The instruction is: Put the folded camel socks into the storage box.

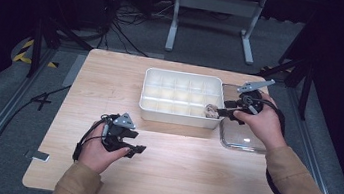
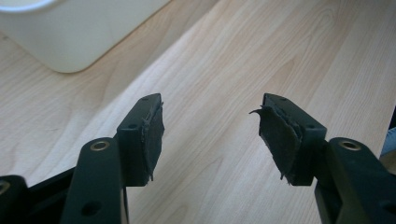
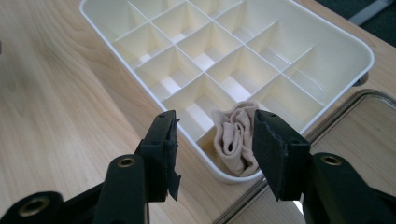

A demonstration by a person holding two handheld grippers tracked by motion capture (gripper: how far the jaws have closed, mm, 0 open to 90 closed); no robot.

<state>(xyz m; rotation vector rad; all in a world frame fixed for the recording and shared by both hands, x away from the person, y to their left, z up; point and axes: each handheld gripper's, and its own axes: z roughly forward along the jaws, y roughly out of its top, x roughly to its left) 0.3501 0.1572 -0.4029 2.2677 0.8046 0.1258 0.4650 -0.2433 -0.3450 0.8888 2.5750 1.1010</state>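
A white tray (image 1: 183, 74) split into many small compartments stands at the middle back of the wooden table. A rolled beige cloth (image 1: 211, 111) lies in its near right corner compartment. In the right gripper view the cloth (image 3: 233, 137) rests inside that compartment of the tray (image 3: 369, 57). My right gripper (image 3: 215, 119) hovers open just above and in front of it, its pads off the fabric. In the high view the right gripper (image 1: 225, 109) sits at the tray's right end. My left gripper (image 1: 136, 143) rests open low over the table's near left, and its jaws (image 2: 213, 100) hold nothing.
A clear shallow container (image 1: 241, 140) lies right of the tray, under my right hand; its rim (image 3: 362, 95) runs along the tray's side. The tray's rounded corner (image 2: 70, 42) sits ahead of the left gripper. Bare wood (image 1: 190, 175) spreads across the near table.
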